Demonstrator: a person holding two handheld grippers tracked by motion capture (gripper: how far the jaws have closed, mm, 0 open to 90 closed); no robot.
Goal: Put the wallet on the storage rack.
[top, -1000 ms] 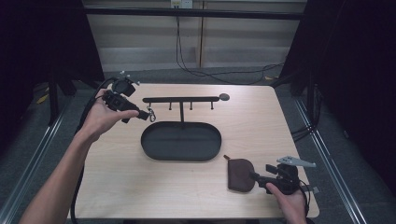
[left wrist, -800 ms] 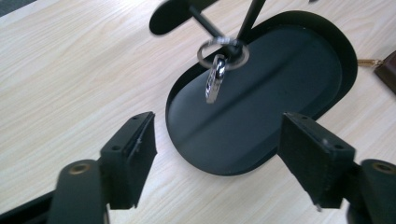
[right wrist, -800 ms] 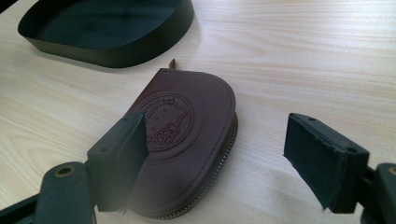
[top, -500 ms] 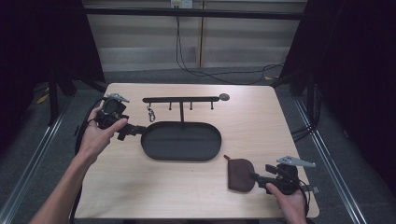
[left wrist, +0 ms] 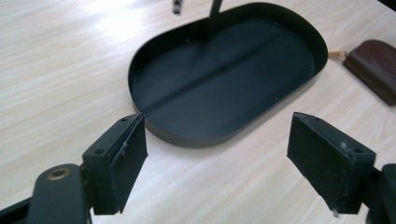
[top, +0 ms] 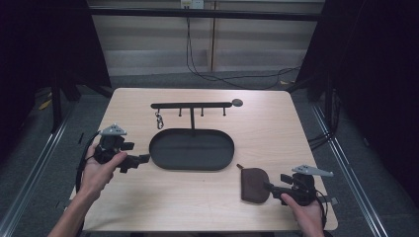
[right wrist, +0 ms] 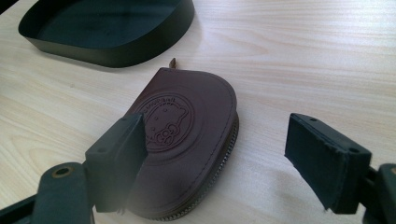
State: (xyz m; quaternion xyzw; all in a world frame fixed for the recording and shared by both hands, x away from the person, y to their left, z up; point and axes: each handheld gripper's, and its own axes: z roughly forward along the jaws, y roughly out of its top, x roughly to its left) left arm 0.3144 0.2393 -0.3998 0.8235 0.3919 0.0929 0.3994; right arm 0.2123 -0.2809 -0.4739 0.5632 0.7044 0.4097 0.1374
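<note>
A black oval tray (top: pixel 191 149) lies mid-table, with a hook rack (top: pixel 191 105) standing behind it. A small metal keyring (top: pixel 159 120) hangs from the rack's leftmost hook. My left gripper (top: pixel 138 162) rests low at the tray's left end and points at it. Its jaws have just opened wide and eased in slightly, and they stand open with nothing between them (left wrist: pixel 217 123). A brown zip pouch (top: pixel 254 184) lies flat at the front right. My right gripper (right wrist: pixel 215 121) stands open around the pouch (right wrist: pixel 187 140), pads clear of it.
The light wooden table (top: pixel 276 133) has bare room at its right and its front middle. A small dark disc (top: pixel 237 102) sits at the rack's right end. Cables trail on the floor behind the table. The tray's rim (left wrist: pixel 187 137) is just ahead of the left jaws.
My left hand has drawn back from the rack's left end and sunk to the tray's left side. The keyring it held now hangs free on the hook. The right hand has kept still.
</note>
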